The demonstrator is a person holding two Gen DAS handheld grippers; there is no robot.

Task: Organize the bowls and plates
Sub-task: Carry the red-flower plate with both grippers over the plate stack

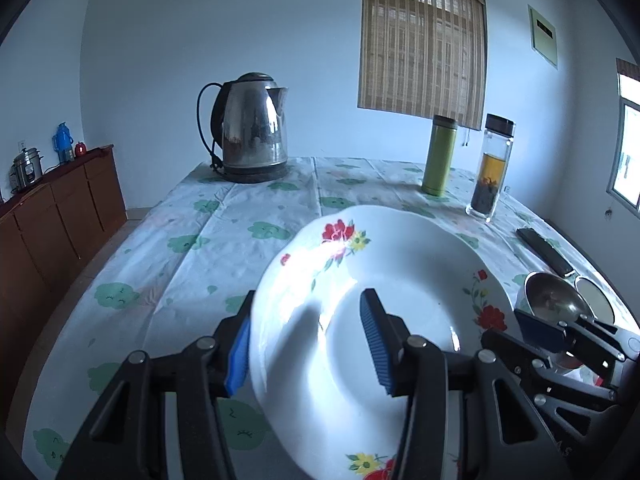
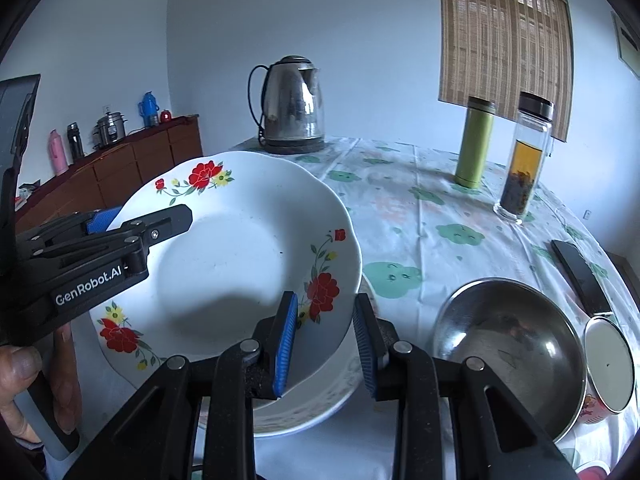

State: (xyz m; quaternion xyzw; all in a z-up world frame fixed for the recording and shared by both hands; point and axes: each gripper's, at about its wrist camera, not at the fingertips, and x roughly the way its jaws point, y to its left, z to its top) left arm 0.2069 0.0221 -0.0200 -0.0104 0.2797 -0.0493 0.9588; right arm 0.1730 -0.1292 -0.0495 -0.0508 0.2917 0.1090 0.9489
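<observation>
A white deep plate [image 1: 400,288] [image 2: 224,264] with red flowers hangs tilted above the table, held from both sides. My left gripper [image 1: 308,340] [image 2: 136,220] is shut on its left rim, one blue pad outside and one inside the dish. My right gripper [image 2: 325,340] [image 1: 508,328] is shut on the opposite rim beside a red flower. Under the lifted plate lies another white plate [image 2: 312,404] on the tablecloth. A steel bowl [image 2: 512,352] [image 1: 552,300] sits to the right of it.
The flowered tablecloth [image 1: 200,240] carries a steel kettle [image 1: 252,128] at the back, a green flask [image 1: 440,156], a glass tea bottle [image 1: 492,168], a black flat object [image 2: 580,276] and a lidded cup [image 2: 608,364]. A wooden sideboard [image 1: 60,208] stands left. A hand [image 2: 20,364] grips the left handle.
</observation>
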